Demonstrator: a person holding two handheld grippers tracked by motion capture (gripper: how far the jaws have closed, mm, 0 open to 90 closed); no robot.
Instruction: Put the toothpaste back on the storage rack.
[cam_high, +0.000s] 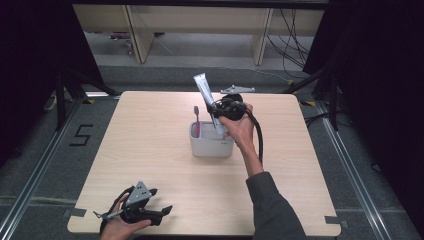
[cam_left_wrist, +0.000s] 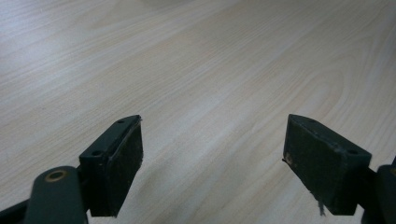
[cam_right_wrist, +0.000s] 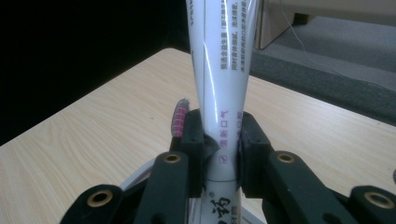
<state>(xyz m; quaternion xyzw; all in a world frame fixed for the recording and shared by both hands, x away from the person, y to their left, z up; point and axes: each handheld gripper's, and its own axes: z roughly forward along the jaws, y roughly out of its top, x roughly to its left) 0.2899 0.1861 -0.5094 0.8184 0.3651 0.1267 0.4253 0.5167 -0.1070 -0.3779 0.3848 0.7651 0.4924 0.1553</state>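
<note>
A white toothpaste tube (cam_high: 205, 92) stands tilted over a pale grey cup (cam_high: 211, 146) in the middle of the table. My right gripper (cam_high: 218, 109) is shut on the tube near its lower end. In the right gripper view the tube (cam_right_wrist: 222, 70) rises between the two black pads (cam_right_wrist: 194, 140), squeezed by them. A pink toothbrush (cam_high: 197, 120) stands in the cup's left side, its bristled head (cam_right_wrist: 179, 117) just left of my jaws. My left gripper (cam_high: 161, 200) rests open near the table's front left edge, with bare wood between its pads (cam_left_wrist: 123, 154).
The wooden table (cam_high: 150, 140) is bare around the cup. Beyond its far edge stand wooden furniture legs (cam_high: 140, 35) and loose cables (cam_high: 290, 45) on a grey floor. Dark curtains hang at both sides.
</note>
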